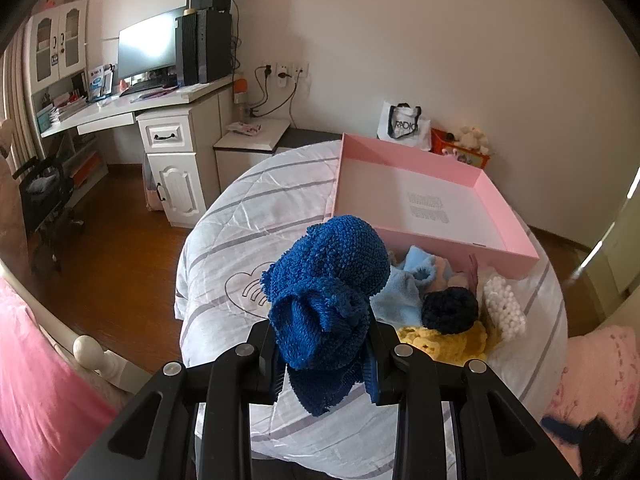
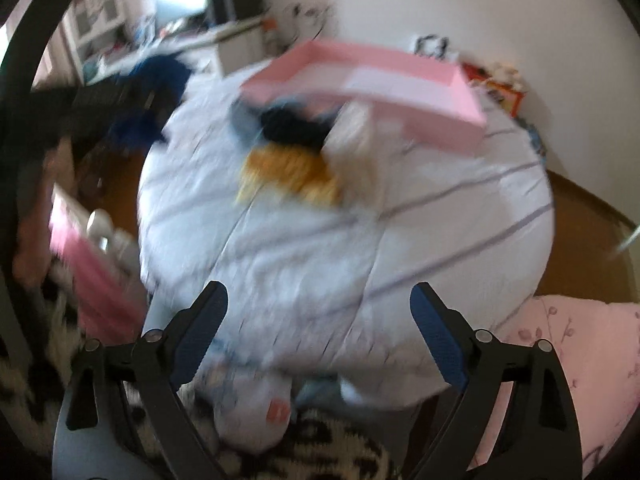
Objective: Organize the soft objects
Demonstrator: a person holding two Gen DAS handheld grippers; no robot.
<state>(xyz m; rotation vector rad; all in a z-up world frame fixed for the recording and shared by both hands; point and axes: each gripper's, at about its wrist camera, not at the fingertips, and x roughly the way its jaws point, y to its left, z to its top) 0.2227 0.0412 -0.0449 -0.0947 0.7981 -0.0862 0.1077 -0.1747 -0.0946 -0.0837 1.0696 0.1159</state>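
Bedroom; blue knit (image 1: 320, 312) between left fingers (image 1: 266, 354)

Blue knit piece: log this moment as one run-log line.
left gripper: shut on blue knit piece | right gripper: open, nothing between fingers | pink box: empty | pile: beside box

You have a royal-blue knit piece (image 1: 328, 292) before the pink box (image 1: 436, 196) with its white floor. Just before the box lie a pale-blue fleece item (image 1: 404, 292), a navy ring (image 1: 450, 310), yellow crochet (image 1: 444, 342) and white bobbled fabric (image 1: 504, 308), on a white quilt (image 1: 248, 224) with grey-lilac stripes.
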